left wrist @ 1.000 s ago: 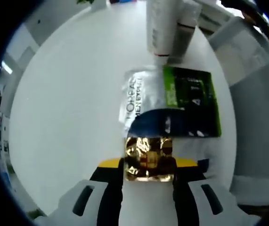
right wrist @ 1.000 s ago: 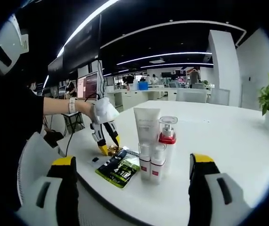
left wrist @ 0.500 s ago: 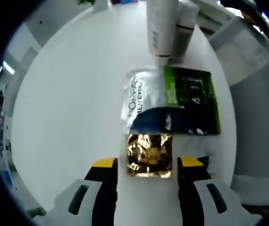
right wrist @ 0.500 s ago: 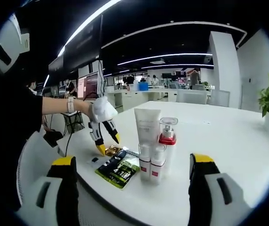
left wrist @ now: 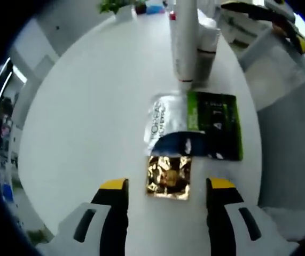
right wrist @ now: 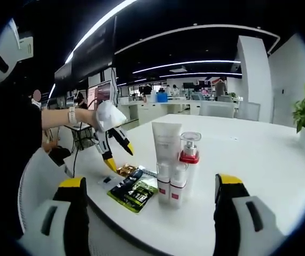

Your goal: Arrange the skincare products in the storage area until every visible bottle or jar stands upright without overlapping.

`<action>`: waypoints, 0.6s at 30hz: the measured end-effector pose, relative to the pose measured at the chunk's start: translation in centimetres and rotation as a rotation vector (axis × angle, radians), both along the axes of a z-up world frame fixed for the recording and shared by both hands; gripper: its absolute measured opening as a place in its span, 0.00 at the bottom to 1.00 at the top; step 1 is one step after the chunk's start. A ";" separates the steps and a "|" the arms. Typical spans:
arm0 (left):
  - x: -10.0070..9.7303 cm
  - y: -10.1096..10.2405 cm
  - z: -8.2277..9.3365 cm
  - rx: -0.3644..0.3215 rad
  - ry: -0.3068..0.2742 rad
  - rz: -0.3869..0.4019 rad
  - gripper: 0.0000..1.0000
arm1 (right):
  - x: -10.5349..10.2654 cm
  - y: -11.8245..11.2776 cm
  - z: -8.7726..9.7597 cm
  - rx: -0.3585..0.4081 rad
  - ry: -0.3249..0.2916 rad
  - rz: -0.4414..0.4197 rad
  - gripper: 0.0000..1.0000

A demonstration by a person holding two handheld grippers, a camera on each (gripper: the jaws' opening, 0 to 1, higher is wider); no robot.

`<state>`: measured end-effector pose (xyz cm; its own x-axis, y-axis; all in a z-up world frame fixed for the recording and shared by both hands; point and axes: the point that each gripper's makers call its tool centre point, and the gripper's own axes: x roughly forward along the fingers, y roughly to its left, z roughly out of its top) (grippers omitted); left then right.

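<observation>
Left gripper [left wrist: 164, 186] hangs above the white worktop [left wrist: 88, 117], jaws spread, holding nothing; the gold sachet [left wrist: 168, 177] lies flat between the jaw tips. At 12 o'clock from it lie the silver sachet [left wrist: 165, 114] and green sachet [left wrist: 214, 124], then the upright tube [left wrist: 184, 42]. Right gripper [right wrist: 147, 200] has its jaws spread, the small bottles [right wrist: 172, 184] and pump bottle [right wrist: 189, 154] standing between them.

In the left gripper view the white tube [left wrist: 184, 42] and the bottles [left wrist: 205, 50] beside it run off the top edge, caps unseen. The dark sachet [left wrist: 187, 144] hides one corner of the silver sachet [left wrist: 165, 114]; small print there blurs.
</observation>
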<state>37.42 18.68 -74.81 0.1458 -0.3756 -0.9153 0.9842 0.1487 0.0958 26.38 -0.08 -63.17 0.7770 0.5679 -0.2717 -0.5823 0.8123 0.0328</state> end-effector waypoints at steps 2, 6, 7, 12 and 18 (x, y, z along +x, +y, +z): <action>-0.3 -0.1 0.6 -0.027 -0.007 0.022 0.59 | 0.0 0.0 -0.1 -0.004 0.003 -0.002 1.00; -1.0 0.0 1.7 -0.077 -0.028 0.067 0.61 | 0.0 0.0 0.0 -0.004 0.001 0.001 1.00; -1.2 0.1 1.9 -0.089 -0.033 0.082 0.61 | 0.0 0.0 0.0 -0.004 0.000 0.001 1.00; -2.4 0.4 3.0 -0.164 -0.050 0.130 0.64 | 0.0 0.0 0.0 -0.004 0.002 -0.002 1.00; -3.3 0.8 4.1 -0.187 -0.086 0.160 0.67 | -0.1 0.1 -0.2 -0.005 0.013 0.006 1.00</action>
<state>34.10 19.50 -70.67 0.2912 -0.5030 -0.8138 0.9362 0.3248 0.1342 26.28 0.02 -63.33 0.7698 0.5715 -0.2844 -0.5869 0.8088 0.0367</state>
